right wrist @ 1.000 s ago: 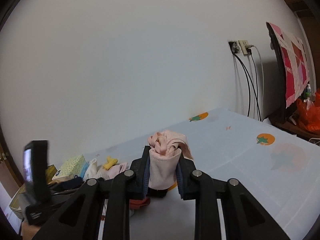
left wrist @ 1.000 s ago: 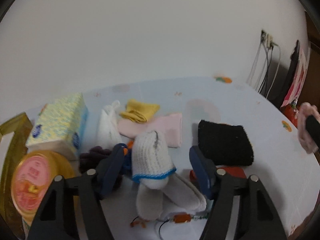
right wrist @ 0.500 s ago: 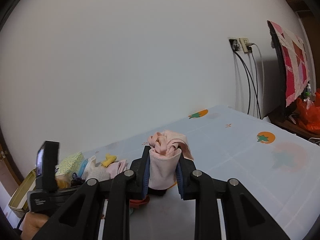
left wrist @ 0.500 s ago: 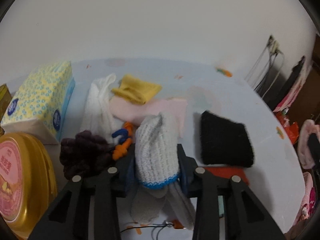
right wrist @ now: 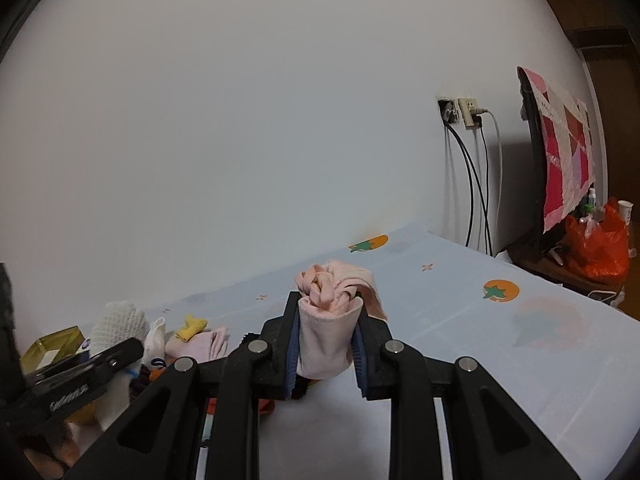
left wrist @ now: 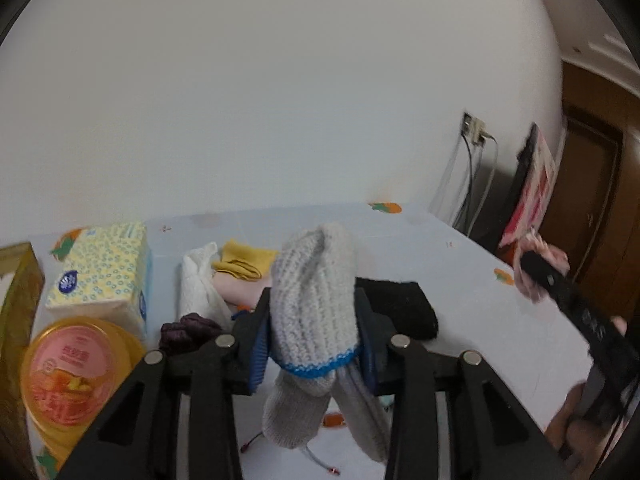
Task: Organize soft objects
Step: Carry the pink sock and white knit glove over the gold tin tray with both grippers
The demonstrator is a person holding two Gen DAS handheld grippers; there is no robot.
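Observation:
My left gripper (left wrist: 314, 322) is shut on a white knitted glove with a blue cuff (left wrist: 314, 292) and holds it above the table; its fingers hang down below the jaws. My right gripper (right wrist: 326, 334) is shut on a bunched pink cloth (right wrist: 328, 312), also held above the table. On the light blue tablecloth (left wrist: 460, 280) lie a black knitted piece (left wrist: 400, 304), a yellow cloth (left wrist: 244, 260), a pink cloth (left wrist: 236, 290), a white cloth (left wrist: 198, 280) and a dark purple piece (left wrist: 188, 328). The right gripper with its pink cloth shows at the right of the left wrist view (left wrist: 536, 268).
A tissue box (left wrist: 100, 272) and a round yellow tub with a pink lid (left wrist: 72, 368) stand at the left, beside a gold box edge (left wrist: 20, 292). Wall sockets with cables (right wrist: 464, 112) and a dark screen draped with a pink patterned cloth (right wrist: 560, 144) are at the right.
My left gripper closed on the white glove and lifted it off the pile. My right gripper keeps hold of the pink cloth and has barely moved.

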